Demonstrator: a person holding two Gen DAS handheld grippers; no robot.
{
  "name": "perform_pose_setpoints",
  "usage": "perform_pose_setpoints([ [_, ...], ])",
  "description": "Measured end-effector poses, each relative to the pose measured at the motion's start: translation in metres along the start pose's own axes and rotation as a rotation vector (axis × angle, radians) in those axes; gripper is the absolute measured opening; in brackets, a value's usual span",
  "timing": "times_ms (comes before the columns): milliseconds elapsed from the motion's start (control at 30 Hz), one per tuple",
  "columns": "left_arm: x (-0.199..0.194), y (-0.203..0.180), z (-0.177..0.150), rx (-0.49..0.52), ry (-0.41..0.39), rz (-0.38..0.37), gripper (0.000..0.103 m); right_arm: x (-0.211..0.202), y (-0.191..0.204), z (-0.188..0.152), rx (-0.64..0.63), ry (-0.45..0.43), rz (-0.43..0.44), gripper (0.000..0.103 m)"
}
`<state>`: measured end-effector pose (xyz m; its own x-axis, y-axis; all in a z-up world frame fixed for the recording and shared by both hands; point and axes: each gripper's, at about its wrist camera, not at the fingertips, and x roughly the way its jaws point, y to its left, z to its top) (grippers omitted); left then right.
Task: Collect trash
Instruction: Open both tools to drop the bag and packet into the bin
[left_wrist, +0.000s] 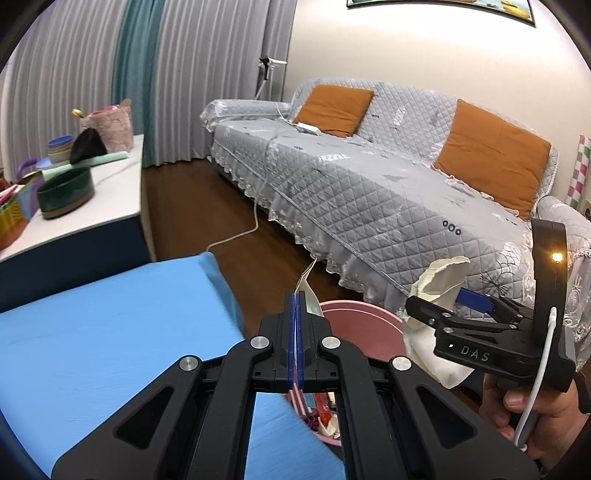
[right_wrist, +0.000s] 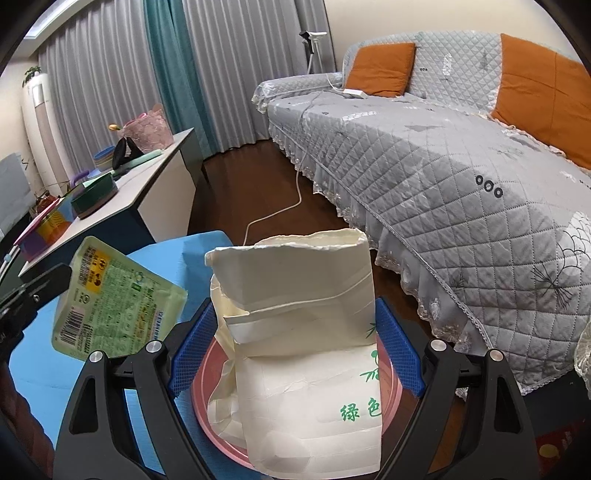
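Cream bag (right_wrist: 303, 332) clamped in right tool (right_wrist: 295, 354), green wrapper (right_wrist: 114, 299) pinched in left tool (left_wrist: 297, 306)

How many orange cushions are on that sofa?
2: one orange cushion leans on the backrest at the sofa's far end, the other orange cushion on the backrest nearer us. More may lie outside the view.

Crumpled cream paper bag (right_wrist: 306, 332) upright above pink bin (right_wrist: 207, 410), green pouch (right_wrist: 110, 299) tilted alongside

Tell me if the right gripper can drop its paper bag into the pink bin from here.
Probably yes: the right gripper holds the paper bag right over the pink bin, nothing between them.
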<state>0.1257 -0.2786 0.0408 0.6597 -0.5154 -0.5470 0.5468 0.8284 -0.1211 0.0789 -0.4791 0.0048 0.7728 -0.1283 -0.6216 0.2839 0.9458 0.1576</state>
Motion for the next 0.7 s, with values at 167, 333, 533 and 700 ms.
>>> perform_pose_setpoints([
  [167, 0.019, -0.006, -0.003, -0.044, 0.070, -0.083, 0.004, 0.010, -0.004, -0.001, -0.002, 0.032, -0.014, 0.091],
  [333, 0.024, -0.007, -0.008, -0.049, 0.090, -0.088, 0.036, 0.016, -0.011, -0.002, 0.021, 0.063, -0.020, 0.094],
  [533, 0.017, -0.006, -0.009, -0.035, 0.091, -0.067, 0.042, 0.017, -0.014, -0.002, 0.047, 0.077, -0.019, 0.095],
  [700, -0.001, 0.002, -0.008, -0.037, 0.065, -0.035, 0.065, 0.006, -0.007, 0.000, 0.043, 0.055, -0.013, 0.095],
])
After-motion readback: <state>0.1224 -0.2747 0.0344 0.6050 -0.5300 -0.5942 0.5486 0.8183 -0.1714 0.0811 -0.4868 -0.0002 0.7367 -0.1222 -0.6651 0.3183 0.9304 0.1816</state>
